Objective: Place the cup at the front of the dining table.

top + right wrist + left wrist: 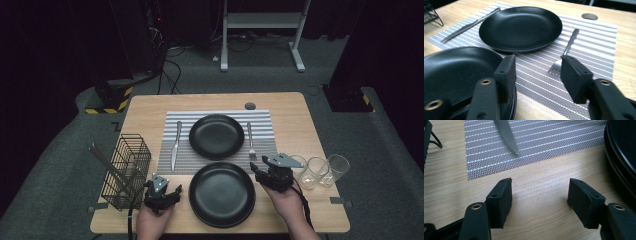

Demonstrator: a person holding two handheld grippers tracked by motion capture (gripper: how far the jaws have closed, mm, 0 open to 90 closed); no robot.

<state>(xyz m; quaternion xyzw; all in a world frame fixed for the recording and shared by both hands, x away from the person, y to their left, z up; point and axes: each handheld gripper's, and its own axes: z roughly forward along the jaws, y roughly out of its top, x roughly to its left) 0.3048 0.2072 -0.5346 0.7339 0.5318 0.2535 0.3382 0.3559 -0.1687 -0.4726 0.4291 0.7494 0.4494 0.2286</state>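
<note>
Fingers (506,72) of both my grippers gape empty beside the near plate (222,194): stiff, slick, breakable; pinch its rim.

Glossy black plates (519,27), woven striped mat (596,37), metal fork (564,57), wood-grain table (544,185).

1. Your near black plate (222,194) sits flat at the lower centre of the high view, empty, its far edge on the striped mat.
2. Your fork (250,140) lies flat right of centre, tines toward you.
</note>
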